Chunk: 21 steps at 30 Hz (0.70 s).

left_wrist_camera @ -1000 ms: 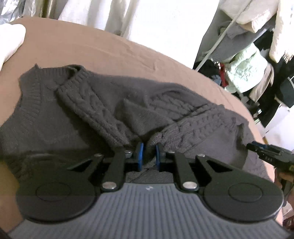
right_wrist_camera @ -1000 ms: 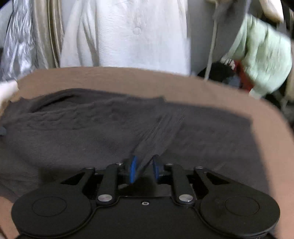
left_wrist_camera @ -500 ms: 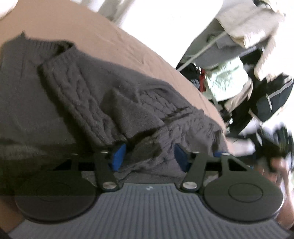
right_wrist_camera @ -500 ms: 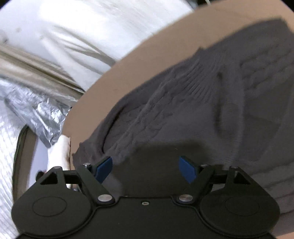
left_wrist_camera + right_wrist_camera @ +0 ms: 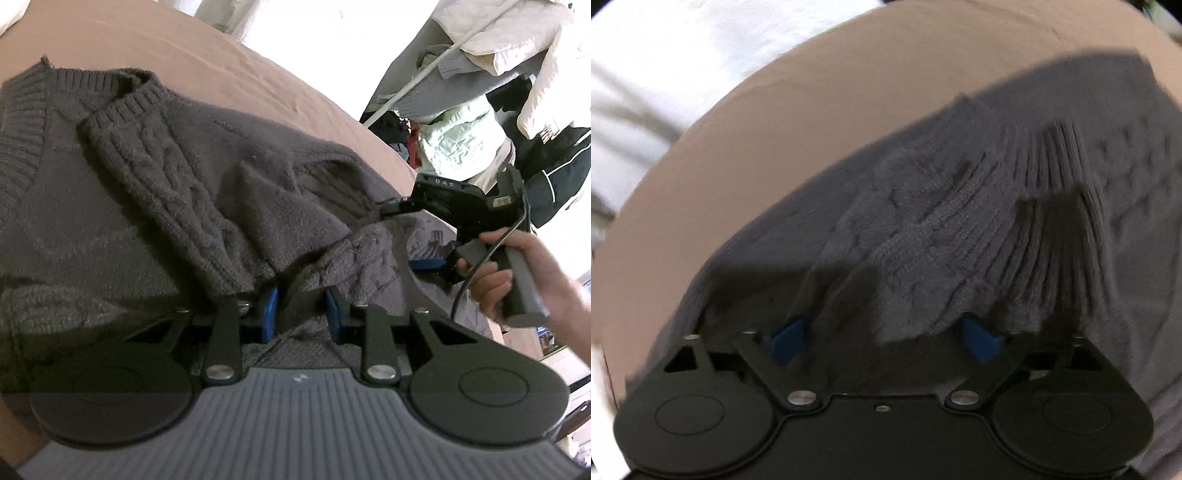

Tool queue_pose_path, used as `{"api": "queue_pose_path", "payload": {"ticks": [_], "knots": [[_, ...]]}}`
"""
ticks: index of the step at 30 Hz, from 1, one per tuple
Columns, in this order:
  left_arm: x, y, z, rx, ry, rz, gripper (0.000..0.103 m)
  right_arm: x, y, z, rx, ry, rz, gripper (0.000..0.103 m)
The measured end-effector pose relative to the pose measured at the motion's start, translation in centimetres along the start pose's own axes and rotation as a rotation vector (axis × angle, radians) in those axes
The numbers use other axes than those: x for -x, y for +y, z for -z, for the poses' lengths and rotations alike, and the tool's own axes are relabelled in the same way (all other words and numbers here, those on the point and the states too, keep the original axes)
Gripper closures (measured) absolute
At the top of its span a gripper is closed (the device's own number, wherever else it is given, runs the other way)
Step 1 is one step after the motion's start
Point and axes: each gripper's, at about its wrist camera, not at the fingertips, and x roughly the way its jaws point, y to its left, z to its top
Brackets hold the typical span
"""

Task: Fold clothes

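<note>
Brown bedding (image 5: 229, 70) carries the grey sweater (image 5: 110, 206), lying bunched with a sleeve folded across it. From the left wrist, the left gripper (image 5: 300, 309) now sits lower than a second ago, its jaws closing around a knit fold, earlier pinched tight. From the right wrist, the right gripper (image 5: 884, 338) has rolled and released the cuff (image 5: 1052, 206); its jaws are opening wide over the sweater.
</note>
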Motion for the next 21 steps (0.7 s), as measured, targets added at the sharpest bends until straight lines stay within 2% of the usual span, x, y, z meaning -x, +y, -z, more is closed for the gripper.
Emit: {"api": "queue_pose_path", "payload": {"ticks": [2,3,4,5,7,9,13,14,16,17,18,19,21], "knots": [[0.1,0.2,-0.1,0.011,-0.001,0.008,0.076,0.5,0.2,1.2,0.026,-0.064,0.004,0.007],[0.0,0.3,-0.5,0.022,0.0,0.016,0.076,1.0,0.3,2.0,0.05,-0.098,0.009,0.017],[0.1,0.5,-0.5,0.03,0.0,0.023,0.076,1.7,0.1,3.0,0.085,-0.146,0.004,0.035],[0.1,0.6,-0.6,0.034,0.0,0.029,0.076,2.6,-0.1,4.1,0.125,-0.199,-0.003,0.046],[0.1,0.7,-0.7,0.039,-0.001,0.035,0.076,3.8,-1.2,6.3,0.214,-0.275,-0.043,0.08],[0.2,0.6,-0.8,0.035,-0.005,0.033,0.076,5.3,-2.6,8.4,0.286,-0.353,-0.096,0.083],[1.1,-0.1,-1.2,0.031,-0.016,0.037,0.076,10.4,-5.6,11.1,0.244,-0.453,-0.265,0.085],[1.8,-0.4,-1.5,0.049,-0.021,0.063,0.076,12.0,-6.5,12.0,0.248,-0.491,-0.307,0.085],[3.4,-1.5,-2.4,0.059,-0.066,0.131,0.076,14.4,-7.3,15.0,0.339,-0.601,-0.336,0.085],[4.1,-2.0,-2.7,0.044,-0.088,0.132,0.076,14.8,-7.8,16.1,0.382,-0.628,-0.333,0.085],[4.6,-2.6,-2.8,0.013,-0.104,0.088,0.073,14.6,-8.6,17.1,0.396,-0.617,-0.322,0.084],[4.9,-3.2,-2.9,-0.015,-0.118,0.043,0.068,14.1,-9.8,18.2,0.376,-0.57,-0.315,0.084],[4.2,-3.3,-2.6,-0.051,-0.115,-0.081,0.065,12.5,-11.9,20.3,0.324,-0.467,-0.302,0.082]]}}
